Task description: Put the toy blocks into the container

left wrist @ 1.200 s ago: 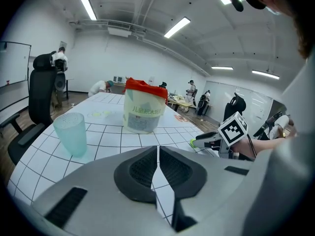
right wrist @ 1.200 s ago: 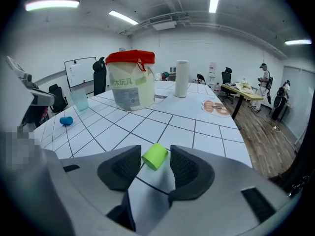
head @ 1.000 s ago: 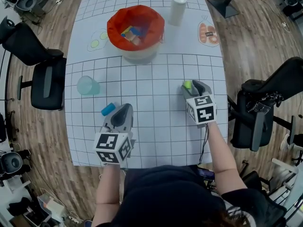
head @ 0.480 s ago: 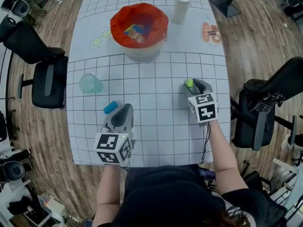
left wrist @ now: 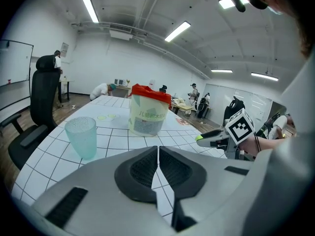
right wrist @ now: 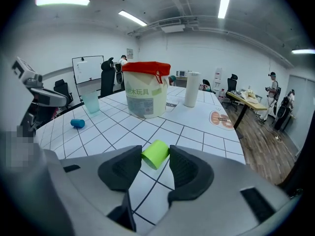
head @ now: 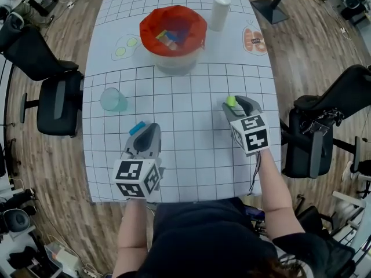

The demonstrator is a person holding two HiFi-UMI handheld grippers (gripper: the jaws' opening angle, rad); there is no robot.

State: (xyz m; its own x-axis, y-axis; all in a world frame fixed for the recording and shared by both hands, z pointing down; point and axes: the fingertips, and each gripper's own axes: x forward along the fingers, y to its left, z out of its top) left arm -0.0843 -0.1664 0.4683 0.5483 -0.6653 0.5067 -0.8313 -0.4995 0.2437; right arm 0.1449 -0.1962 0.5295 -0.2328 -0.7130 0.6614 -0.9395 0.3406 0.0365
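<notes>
The right claw (right wrist: pixel 156 156) is grasping a green block (right wrist: pixel 155 154): both pads are pressing on the sides of the small cylinder, which is lying tilted between them. In the head view that right claw (head: pixel 235 104) is holding the green block (head: pixel 231 101) low over the gridded surface (head: pixel 191 132), on its right half. The left claw (left wrist: pixel 158 154) is clenched, its pads meeting with nothing between them. Seen from the head, the left claw (head: pixel 145 133) is hovering over the surface's near left part, with a blue block (head: pixel 137 128) lying just beside its tip. Farther out, a teal cup (head: pixel 112 99) is standing upright to the left. The container (head: pixel 174 65), lined in red, is sitting well apart from both claws toward the far side, with coloured blocks (head: pixel 169 38) lying inside. A white roll (head: pixel 219 11) is standing just to its right.
</notes>
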